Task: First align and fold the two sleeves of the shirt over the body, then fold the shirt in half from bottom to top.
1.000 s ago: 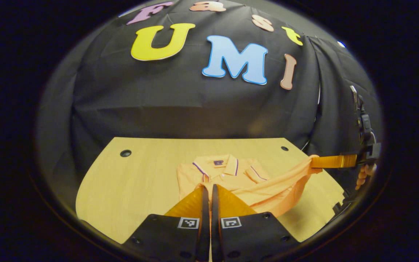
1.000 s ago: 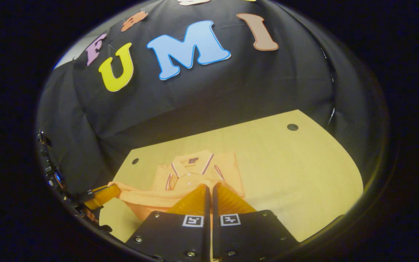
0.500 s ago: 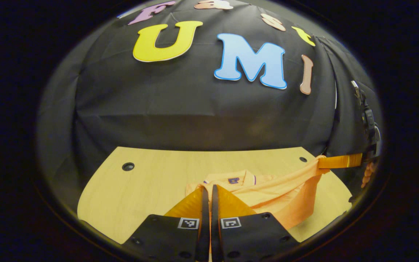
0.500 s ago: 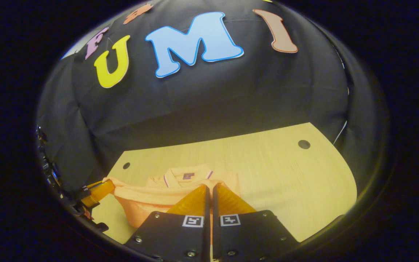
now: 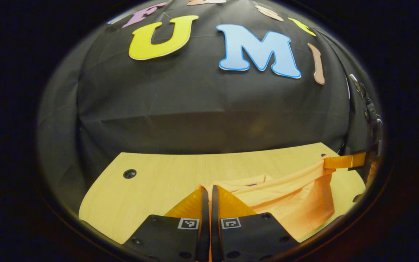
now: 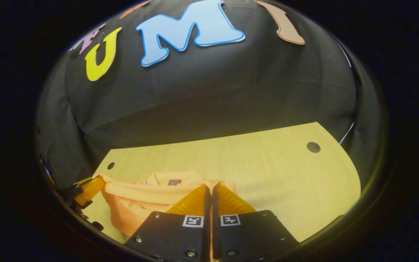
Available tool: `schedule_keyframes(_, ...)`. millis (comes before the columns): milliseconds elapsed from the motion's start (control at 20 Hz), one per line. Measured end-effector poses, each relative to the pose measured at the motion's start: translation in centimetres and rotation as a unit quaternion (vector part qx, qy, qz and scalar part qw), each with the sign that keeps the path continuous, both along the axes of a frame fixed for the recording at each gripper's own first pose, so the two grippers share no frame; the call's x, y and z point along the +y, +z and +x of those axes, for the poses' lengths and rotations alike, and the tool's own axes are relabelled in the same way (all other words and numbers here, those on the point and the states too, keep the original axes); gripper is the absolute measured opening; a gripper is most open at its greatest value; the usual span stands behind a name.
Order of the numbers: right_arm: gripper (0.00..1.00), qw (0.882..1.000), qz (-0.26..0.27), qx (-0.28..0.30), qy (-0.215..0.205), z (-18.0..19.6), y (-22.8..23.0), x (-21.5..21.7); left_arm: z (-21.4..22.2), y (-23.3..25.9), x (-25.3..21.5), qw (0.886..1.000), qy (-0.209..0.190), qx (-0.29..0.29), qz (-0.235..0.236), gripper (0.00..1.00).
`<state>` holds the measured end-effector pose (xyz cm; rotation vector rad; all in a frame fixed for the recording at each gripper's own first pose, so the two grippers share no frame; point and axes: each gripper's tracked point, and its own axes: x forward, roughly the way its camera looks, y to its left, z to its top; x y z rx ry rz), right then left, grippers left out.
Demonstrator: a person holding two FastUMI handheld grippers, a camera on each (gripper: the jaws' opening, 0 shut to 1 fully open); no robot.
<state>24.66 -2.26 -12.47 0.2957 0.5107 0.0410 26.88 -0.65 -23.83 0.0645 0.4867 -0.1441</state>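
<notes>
An orange polo shirt [image 5: 289, 198] lies on the wooden table [image 5: 147, 182], its bottom part lifted off the surface. My left gripper [image 5: 207, 187] is shut on one corner of the hem. In the left gripper view, my right gripper [image 5: 328, 162] pinches the other corner at the far right, and the hem hangs stretched between the two. In the right gripper view, the right gripper [image 6: 209, 186] is shut on the shirt [image 6: 133, 200], with the left gripper [image 6: 98, 182] at the far left. The collar [image 6: 173, 177] peeks out just beyond the raised hem.
The booth's black cloth wall stands close behind the table's far edge. Round cable holes [image 5: 130, 173] [image 6: 313, 147] sit near the table's far corners. Bare wood [image 6: 286, 174] stretches to the right of the shirt in the right gripper view.
Both grippers have carried the raised hem forward towards the collar. The shirt's chest and most of the collar are now hidden behind the lifted cloth.
</notes>
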Motion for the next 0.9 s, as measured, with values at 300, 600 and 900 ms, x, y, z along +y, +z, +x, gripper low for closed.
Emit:
schedule_keyframes(300,0.02,1.000,-0.024,0.014,-0.004,3.2,-4.0,-0.4,2.4,-4.2,-0.2,0.999,0.009,0.006,0.037,0.08)
schedule_keyframes(600,0.04,0.998,-0.051,0.034,-0.002,3.8,-5.0,1.0,2.8,-6.3,0.4,0.998,0.017,0.020,0.053,0.09)
schedule_keyframes(900,0.06,0.996,-0.076,0.045,0.005,3.2,-5.2,1.0,2.1,-6.1,0.5,0.998,0.020,0.032,0.051,0.18)
